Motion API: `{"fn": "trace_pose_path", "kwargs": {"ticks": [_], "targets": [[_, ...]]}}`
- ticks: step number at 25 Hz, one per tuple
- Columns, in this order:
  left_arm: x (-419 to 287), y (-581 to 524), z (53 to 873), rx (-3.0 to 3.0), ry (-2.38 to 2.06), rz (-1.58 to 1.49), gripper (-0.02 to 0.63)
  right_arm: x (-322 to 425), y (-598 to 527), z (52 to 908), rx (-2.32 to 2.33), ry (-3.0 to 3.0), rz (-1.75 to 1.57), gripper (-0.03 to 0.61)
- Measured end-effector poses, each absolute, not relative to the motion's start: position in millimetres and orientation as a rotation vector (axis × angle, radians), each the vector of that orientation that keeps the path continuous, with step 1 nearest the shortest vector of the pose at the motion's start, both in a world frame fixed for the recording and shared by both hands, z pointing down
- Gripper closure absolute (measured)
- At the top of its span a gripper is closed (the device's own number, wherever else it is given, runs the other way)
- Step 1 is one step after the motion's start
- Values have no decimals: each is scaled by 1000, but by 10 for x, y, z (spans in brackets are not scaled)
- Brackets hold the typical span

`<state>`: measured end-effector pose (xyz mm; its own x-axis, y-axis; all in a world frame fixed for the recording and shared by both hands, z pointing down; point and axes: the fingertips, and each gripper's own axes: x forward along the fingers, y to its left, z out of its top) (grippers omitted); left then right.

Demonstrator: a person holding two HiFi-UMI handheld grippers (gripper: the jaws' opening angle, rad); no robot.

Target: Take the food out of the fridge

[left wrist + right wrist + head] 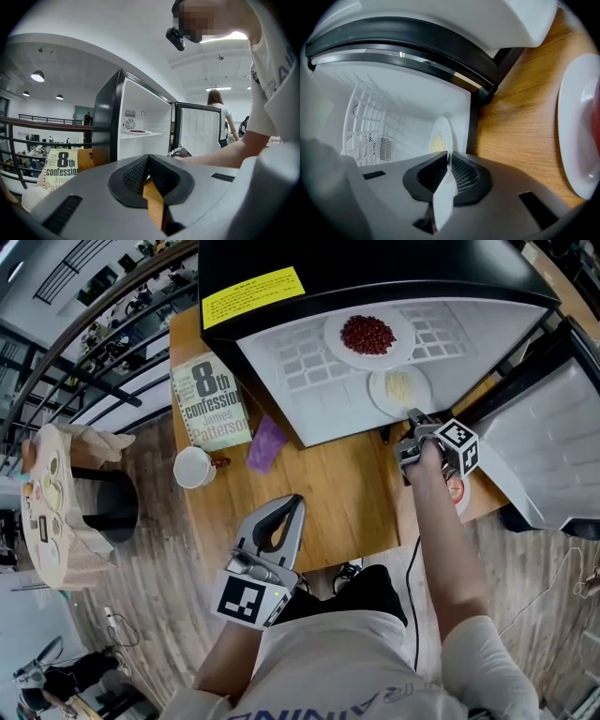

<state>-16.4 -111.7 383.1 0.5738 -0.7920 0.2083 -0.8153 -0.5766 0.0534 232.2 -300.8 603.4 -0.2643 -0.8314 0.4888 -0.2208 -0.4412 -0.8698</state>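
A black mini fridge [375, 268] stands open on the wooden table [328, 512]. On its wire shelf is a white plate of red beans [367, 336]. Below it, at the front of the fridge floor, lies a small white plate with pale yellow food [398, 388]. My right gripper [413, 418] reaches into the fridge mouth and is shut on that plate's near rim. In the right gripper view the small plate [441, 136] runs edge-on between the pads of the right gripper [449, 161]. My left gripper [289, 507] hovers at the table's front edge, shut and empty.
The fridge door [544, 446] hangs open at the right. Another white plate with something red [574, 126] sits on the table beside my right hand. A book [210, 399], a white cup [194, 466] and a purple item [266, 443] lie left of the fridge.
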Motion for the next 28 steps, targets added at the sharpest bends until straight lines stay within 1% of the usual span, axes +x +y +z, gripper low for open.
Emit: {"fn": "trace_pose_path", "kwargs": {"ticks": [9, 18, 28], "targets": [[-134, -1117, 3866, 2662, -1350, 254, 606, 2306, -3003, 5892, -1401, 1282, -1685, 552], [-161, -1079, 3835, 2670, -1343, 263, 606, 2318, -2972, 5687, -1340, 1342, -1593, 552], [-201, -1031, 3811, 2677, -1309, 233, 606, 2285, -2686, 5448, -1285, 1372, -1540, 552]]}}
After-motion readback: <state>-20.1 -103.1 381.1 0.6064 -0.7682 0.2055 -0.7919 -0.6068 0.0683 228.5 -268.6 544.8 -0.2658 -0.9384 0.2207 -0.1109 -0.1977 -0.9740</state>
